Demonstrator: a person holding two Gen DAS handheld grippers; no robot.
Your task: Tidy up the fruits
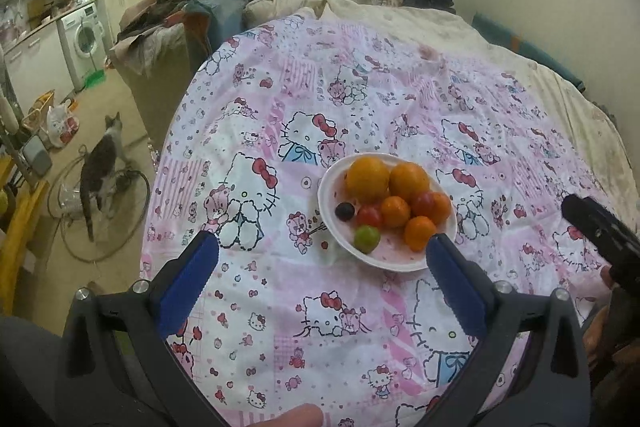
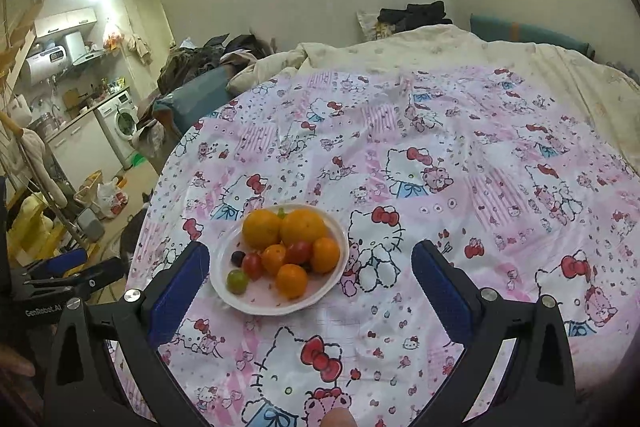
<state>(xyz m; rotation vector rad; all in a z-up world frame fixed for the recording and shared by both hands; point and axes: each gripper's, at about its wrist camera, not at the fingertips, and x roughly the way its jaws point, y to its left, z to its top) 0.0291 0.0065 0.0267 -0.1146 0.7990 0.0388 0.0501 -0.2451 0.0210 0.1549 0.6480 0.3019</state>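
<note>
Hovering above a bed draped in a pink cartoon-cat sheet (image 1: pixel 360 99), the left claw (image 1: pixel 322 253) stands released, its two blue pads (image 1: pixel 188 283) spread wide and nothing between them. The right claw (image 2: pixel 310 261) hangs likewise released over the same sheet, jaws wide apart and empty; in the left wrist view its dark body enters at the right edge. Just beyond both claws a white plate (image 1: pixel 450 227) rests flat on the sheet. On its near side lie a small green fruit (image 1: pixel 367 238) and a small orange (image 1: pixel 419 233); behind them sit a dark plum-like fruit (image 1: pixel 344 211), a red tomato (image 1: pixel 369 215), further small oranges and a red fruit, all touching in a cluster. Two large oranges (image 1: pixel 367 179) fill the plate's far side, side by side. Farther off, a cream quilt (image 1: pixel 420 23) covers the bed up to the wall. On the floor to the left stands a cat (image 1: pixel 98 167); past it, a washing machine (image 1: pixel 82 37).
</note>
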